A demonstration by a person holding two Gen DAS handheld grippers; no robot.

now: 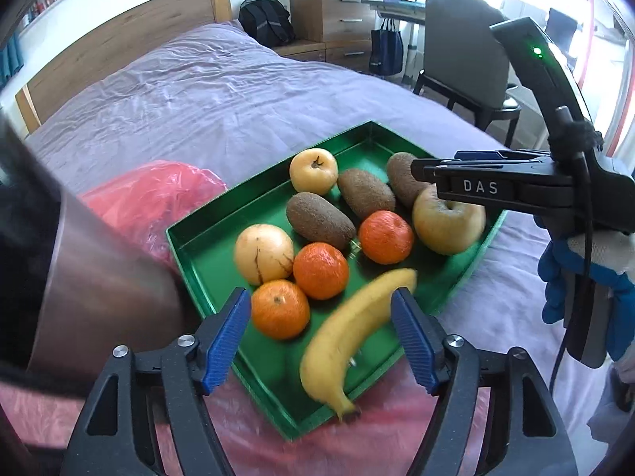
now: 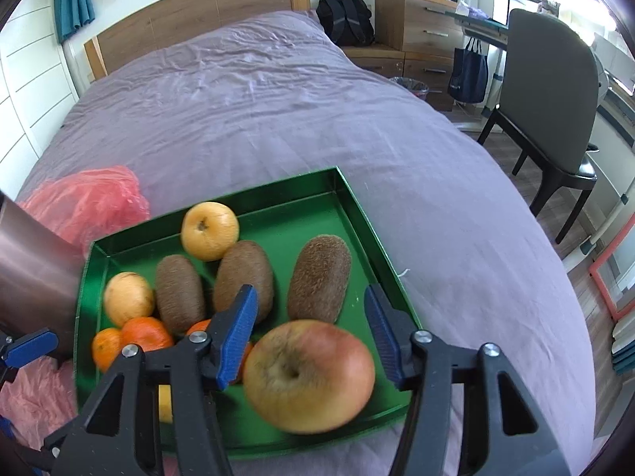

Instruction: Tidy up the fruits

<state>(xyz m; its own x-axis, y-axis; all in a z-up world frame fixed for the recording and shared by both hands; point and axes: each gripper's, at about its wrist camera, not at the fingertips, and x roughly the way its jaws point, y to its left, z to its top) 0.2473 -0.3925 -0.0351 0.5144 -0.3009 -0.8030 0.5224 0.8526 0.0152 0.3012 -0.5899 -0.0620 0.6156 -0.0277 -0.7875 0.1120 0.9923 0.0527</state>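
A green tray [image 1: 186, 246] lies on the purple bed, holding three kiwis, three oranges and two pale yellow apples. My left gripper [image 1: 320, 293] is open above the tray's near corner. A blurred banana [image 1: 345, 337] lies below and between its fingers, resting on the tray's near rim, and neither pad presses on it. My right gripper [image 2: 309, 297] is open over the tray [image 2: 301, 214]. A big red-yellow apple [image 2: 309, 377], blurred, sits between its fingers without touching the pads. In the left wrist view the right gripper [image 1: 424, 168] reaches in above that apple [image 1: 448, 226].
A crumpled red plastic bag [image 1: 158, 194] lies left of the tray and under its near corner. A shiny brown shape [image 1: 99, 277] fills the left side. A blue-and-white gloved hand [image 1: 587, 277] holds the right gripper. A dark chair [image 2: 555, 99] stands past the bed's right edge.
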